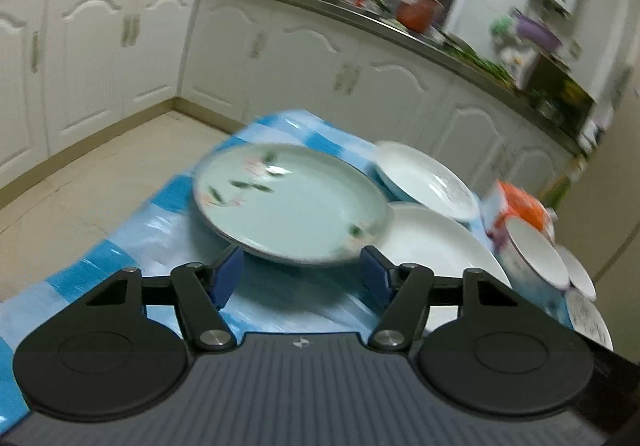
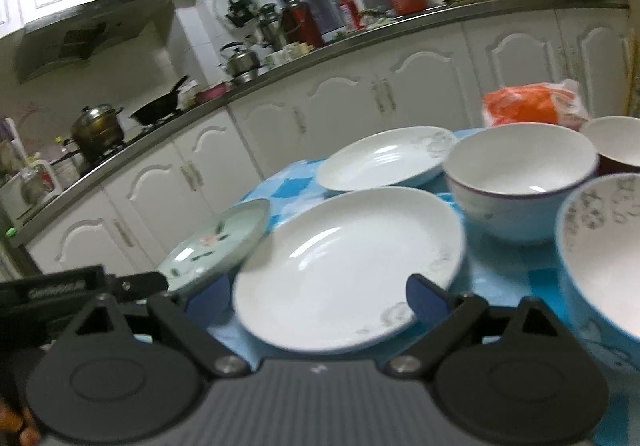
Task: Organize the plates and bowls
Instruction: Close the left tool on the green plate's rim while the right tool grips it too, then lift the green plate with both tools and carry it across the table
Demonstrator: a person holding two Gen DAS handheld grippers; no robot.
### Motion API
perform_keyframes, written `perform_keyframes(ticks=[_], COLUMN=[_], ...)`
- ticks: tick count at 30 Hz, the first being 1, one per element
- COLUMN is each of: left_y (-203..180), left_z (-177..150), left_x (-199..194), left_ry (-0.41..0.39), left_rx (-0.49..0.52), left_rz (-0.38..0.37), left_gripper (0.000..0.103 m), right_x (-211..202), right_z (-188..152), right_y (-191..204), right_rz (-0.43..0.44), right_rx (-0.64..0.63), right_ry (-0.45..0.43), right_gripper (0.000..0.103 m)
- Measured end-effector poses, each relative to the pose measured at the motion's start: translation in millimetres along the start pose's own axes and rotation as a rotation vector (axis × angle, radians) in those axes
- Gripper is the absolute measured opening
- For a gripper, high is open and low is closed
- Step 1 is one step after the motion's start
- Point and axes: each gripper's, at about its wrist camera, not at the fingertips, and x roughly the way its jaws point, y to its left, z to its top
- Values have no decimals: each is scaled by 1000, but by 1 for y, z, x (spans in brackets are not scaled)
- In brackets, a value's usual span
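The left claw [image 1: 302,278] sat close, its blue pads wide apart, with the rim of the green plate [image 1: 292,206] between them, and I could not tell if they squeezed it. The right claw [image 2: 320,300] was spread wide around the big white plate [image 2: 344,266] on the blue-checked counter [image 2: 500,270], maybe touching. A smaller white plate [image 2: 380,162] and a white bowl [image 2: 520,174] sat behind.

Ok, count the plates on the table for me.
3. The pale green flowered plate sits at the left, tilted, in front of the left gripper; a white plate lies before the right gripper; another white plate lies behind it. Others may be out of view.
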Motion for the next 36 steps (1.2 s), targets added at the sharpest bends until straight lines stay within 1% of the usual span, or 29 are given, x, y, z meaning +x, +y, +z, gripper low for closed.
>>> perform_keyframes(ticks=[3,5,7,10,14,15,17,19,21,23,27,33,34,35,36], left_y=[18,29,37,43,52,53,54,52,53,56,59,58,59,59,58], left_z=[7,10,13,18,25,26,27,30,29,30,32,31,30,30,30], left_x=[7,15,24,37,55,54,63,71,78,80,86,82,75,75,74], left_ry=[-8,-2,6,5,21,26,37,45,53,54,52,33,29,21,11], left_rx=[-42,-69,-88,-82,-94,-95,-89,-88,-91,-95,-99,-98,-100,-101,-100], left_rz=[26,37,37,36,30,29,26,24,24,21,13,14,15,13,9], left_gripper=[75,71,69,69,58,57,49,44,42,39,37,34,33,33,33], right_x=[6,13,21,35,56,63,79,92,102,111,118,132,132,132,131], right_z=[8,12,15,26,44,46,50,52,53,56,56,54,53,53,53], right_y=[11,21,26,32,41,43,46,44,41,41,45,51,51,52,53], right_rz=[43,57,74,80,81,87,85,92,113,116,163,159,160,165,205], right_rx=[-6,-25,-35,-27,-41,-47,-58,-45,-23,-22,-36,-80,-80,-86,-91], right_ry=[23,37,61,84,72,76,92,109,117,121,114,127,127,123,125], right_gripper=[95,95,89,88,88,88,89,88,88,87,86,87,87,86,81])
